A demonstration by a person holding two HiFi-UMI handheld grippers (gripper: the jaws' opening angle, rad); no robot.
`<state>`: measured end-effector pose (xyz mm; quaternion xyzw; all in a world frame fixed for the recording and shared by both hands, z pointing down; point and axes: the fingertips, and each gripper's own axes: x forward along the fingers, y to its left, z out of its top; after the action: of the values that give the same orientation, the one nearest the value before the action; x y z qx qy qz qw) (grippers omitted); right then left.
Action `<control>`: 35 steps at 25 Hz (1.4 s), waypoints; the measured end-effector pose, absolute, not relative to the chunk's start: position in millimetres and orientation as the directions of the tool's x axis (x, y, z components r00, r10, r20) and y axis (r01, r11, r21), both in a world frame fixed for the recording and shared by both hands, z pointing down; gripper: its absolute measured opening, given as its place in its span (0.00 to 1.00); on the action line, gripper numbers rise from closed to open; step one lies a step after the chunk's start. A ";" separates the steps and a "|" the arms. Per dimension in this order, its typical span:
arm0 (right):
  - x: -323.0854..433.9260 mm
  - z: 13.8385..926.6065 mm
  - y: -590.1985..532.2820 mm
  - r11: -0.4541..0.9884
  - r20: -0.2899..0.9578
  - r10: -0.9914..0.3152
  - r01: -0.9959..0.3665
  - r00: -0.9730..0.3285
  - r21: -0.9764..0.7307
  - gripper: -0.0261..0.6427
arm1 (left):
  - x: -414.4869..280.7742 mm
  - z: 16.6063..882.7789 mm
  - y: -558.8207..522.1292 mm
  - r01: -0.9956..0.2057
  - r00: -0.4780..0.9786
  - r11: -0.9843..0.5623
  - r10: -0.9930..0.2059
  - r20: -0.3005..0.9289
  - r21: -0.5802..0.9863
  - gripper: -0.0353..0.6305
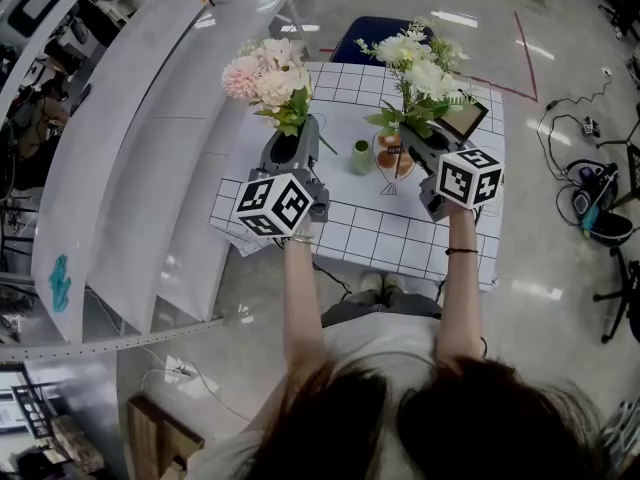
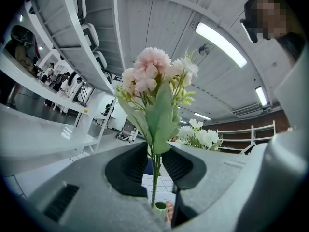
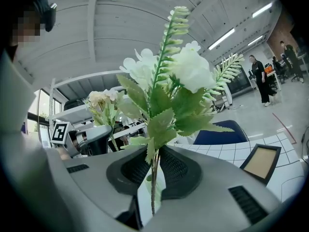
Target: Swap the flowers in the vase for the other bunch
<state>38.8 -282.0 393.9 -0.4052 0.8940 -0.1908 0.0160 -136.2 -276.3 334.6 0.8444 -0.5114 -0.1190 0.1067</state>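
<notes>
My left gripper [image 1: 292,134] is shut on the stems of a pink and cream flower bunch [image 1: 267,76], held upright above the table's left part. In the left gripper view the thin green stems [image 2: 154,170] are pinched between the dark pads. My right gripper [image 1: 416,138] is shut on a white flower bunch [image 1: 417,68] with green leaves, also upright; its stems [image 3: 153,175] run down between the pads. A small green vase [image 1: 361,156] stands on the table between the two grippers, with no stems in it. It shows low in the left gripper view as well, the vase [image 2: 160,208] just below the stems.
The table [image 1: 350,230] has a white grid cloth. A brown-orange object [image 1: 392,158] sits right of the vase. A framed board [image 1: 466,119] lies at the far right, and a blue chair [image 1: 368,30] is behind the table. White shelves [image 1: 150,148] run along the left. A person [image 3: 261,76] stands far off.
</notes>
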 end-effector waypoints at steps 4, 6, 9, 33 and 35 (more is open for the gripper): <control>40.3 395.7 -279.4 0.596 0.129 -0.731 -0.718 -0.671 -0.359 0.12 | -141.3 337.4 -271.4 -0.853 0.427 -0.432 -0.900 -0.086 0.293 0.20; 43.0 396.5 -278.4 0.591 0.128 -0.734 -0.720 -0.667 -0.363 0.12 | -143.1 339.4 -269.2 -0.860 0.413 -0.419 -0.907 -0.086 0.292 0.20; 46.5 397.5 -276.3 0.586 0.127 -0.737 -0.722 -0.664 -0.368 0.12 | -144.2 343.5 -265.5 -0.859 0.405 -0.410 -0.910 -0.086 0.307 0.19; 52.8 392.8 -276.7 0.614 0.116 -0.720 -0.706 -0.684 -0.353 0.12 | -149.8 360.1 -258.0 -0.886 0.342 -0.339 -0.938 -0.048 0.316 0.17; 55.0 390.4 -278.3 0.613 0.110 -0.725 -0.709 -0.680 -0.348 0.12 | -150.2 362.2 -257.0 -0.888 0.334 -0.330 -0.942 -0.044 0.320 0.17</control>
<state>55.0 -278.3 390.4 -0.3992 0.8979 -0.1843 0.0209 -150.2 -257.0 362.2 0.8079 -0.5663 -0.1113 0.1197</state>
